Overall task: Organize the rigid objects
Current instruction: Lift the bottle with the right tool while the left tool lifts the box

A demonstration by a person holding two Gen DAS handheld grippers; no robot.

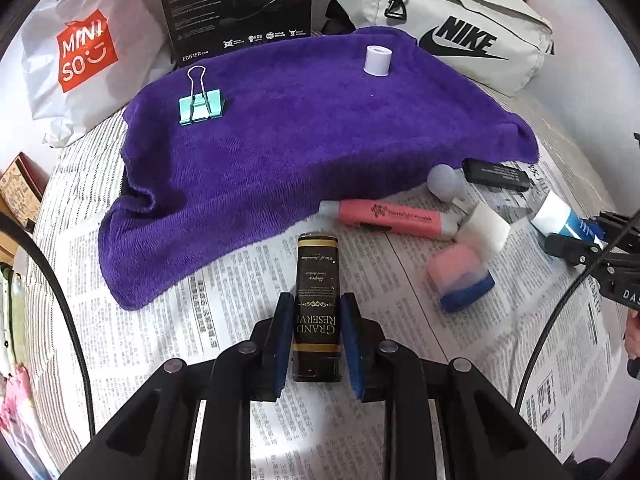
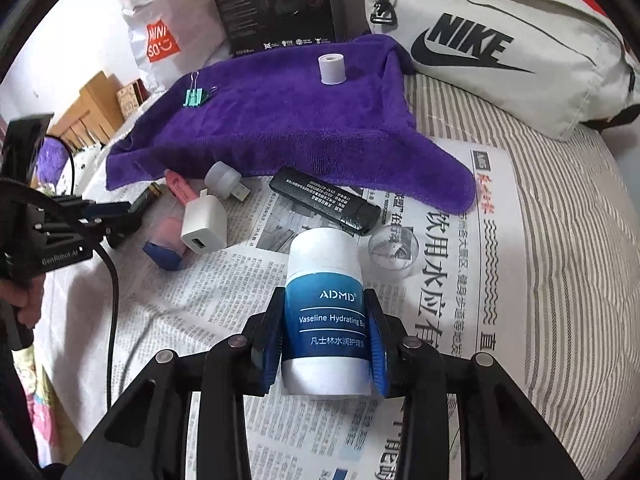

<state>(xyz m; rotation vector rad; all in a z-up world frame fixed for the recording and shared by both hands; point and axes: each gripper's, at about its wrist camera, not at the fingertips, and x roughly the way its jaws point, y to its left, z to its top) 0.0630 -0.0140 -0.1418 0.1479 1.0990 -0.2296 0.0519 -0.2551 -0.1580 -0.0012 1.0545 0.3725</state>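
Observation:
My left gripper (image 1: 316,312) is shut on a black and gold "Grand Reserve" box (image 1: 316,276) lying on the newspaper (image 1: 168,320). My right gripper (image 2: 324,312) is shut on a white and blue ADMD balm stick (image 2: 324,280); it also shows in the left wrist view (image 1: 568,220). A purple towel (image 1: 280,140) carries a green binder clip (image 1: 200,108) and a small white cylinder (image 1: 377,60). Between the grippers lie a pink highlighter (image 1: 392,218), a white charger (image 2: 204,224), a pink and blue eraser (image 1: 460,280), a small USB light (image 2: 226,178) and a black USB stick (image 2: 324,200).
A Miniso bag (image 1: 84,60), a black Edifier box (image 1: 236,4) and a white Nike bag (image 2: 500,40) stand behind the towel. A clear dome (image 2: 394,252) lies right of the balm stick. The striped bedding (image 2: 560,220) spreads to the right.

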